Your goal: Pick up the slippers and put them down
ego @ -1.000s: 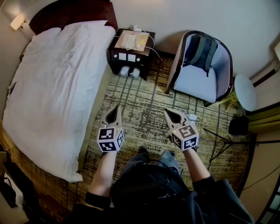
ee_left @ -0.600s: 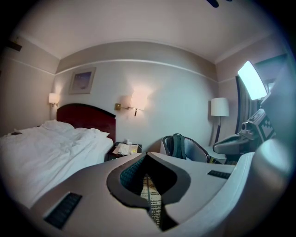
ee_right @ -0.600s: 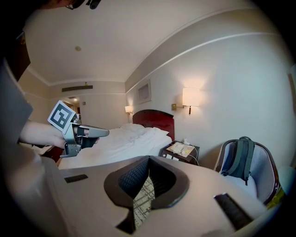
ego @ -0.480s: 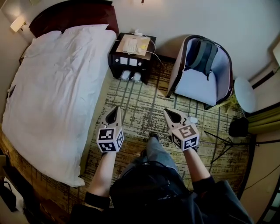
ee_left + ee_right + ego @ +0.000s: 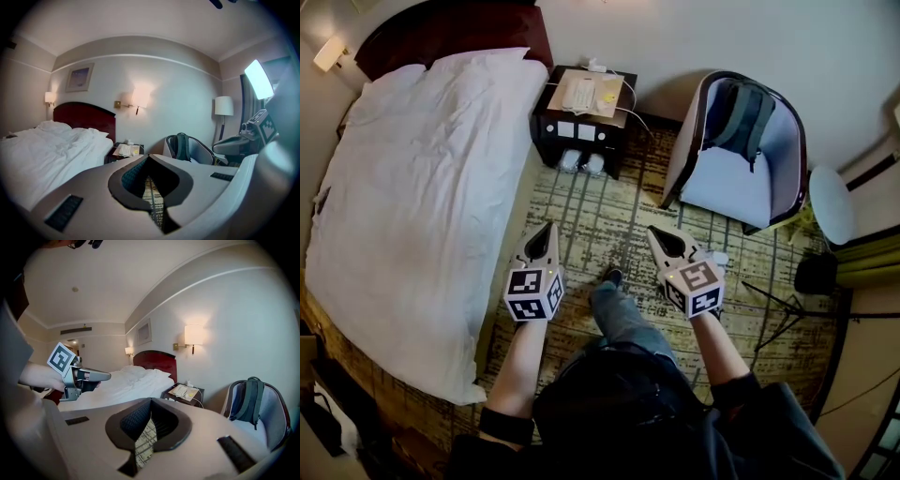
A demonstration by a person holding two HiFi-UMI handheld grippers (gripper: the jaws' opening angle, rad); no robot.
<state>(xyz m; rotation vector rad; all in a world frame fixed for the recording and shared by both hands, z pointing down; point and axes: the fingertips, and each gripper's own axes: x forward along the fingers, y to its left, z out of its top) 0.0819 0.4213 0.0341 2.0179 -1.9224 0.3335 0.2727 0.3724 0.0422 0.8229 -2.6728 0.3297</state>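
Two grippers are held out over the patterned carpet [image 5: 600, 211], level with each other. Each has its jaws closed tip to tip with nothing between them, and only carpet shows through the gap behind the tips. The left gripper [image 5: 546, 230] is near the bed [image 5: 412, 187], and the right gripper [image 5: 653, 232] is near the armchair [image 5: 727, 183] with the backpack [image 5: 741, 108] on it. The slippers [image 5: 582, 162], a pale pair lying side by side, sit at the foot of the dark nightstand [image 5: 542, 127] on the far side of the room, well apart from both grippers.

The step in hand looks like the approach to the slippers. To do it well, the jaws should open before they arrive, not at the last moment. The grippers should drop low and come in nearly flat, since the pair is tucked under the nightstand's front. One slipper per gripper seems natural. Pinch a thin edge or the strap, because a soft slipper will fold if squeezed across its body. A cord [image 5: 630, 101] trails off the nightstand's right side, so the right gripper should keep clear of it.

Much is hard to read. The slippers are small from the head view, so I cannot tell their shape, which way the toes point, or whether they rest on the carpet or on a low shelf. In both gripper views the gripper's own body hides the nightstand's base, so the slippers do not show there at all. Dark objects by the right wall are too dim to name.
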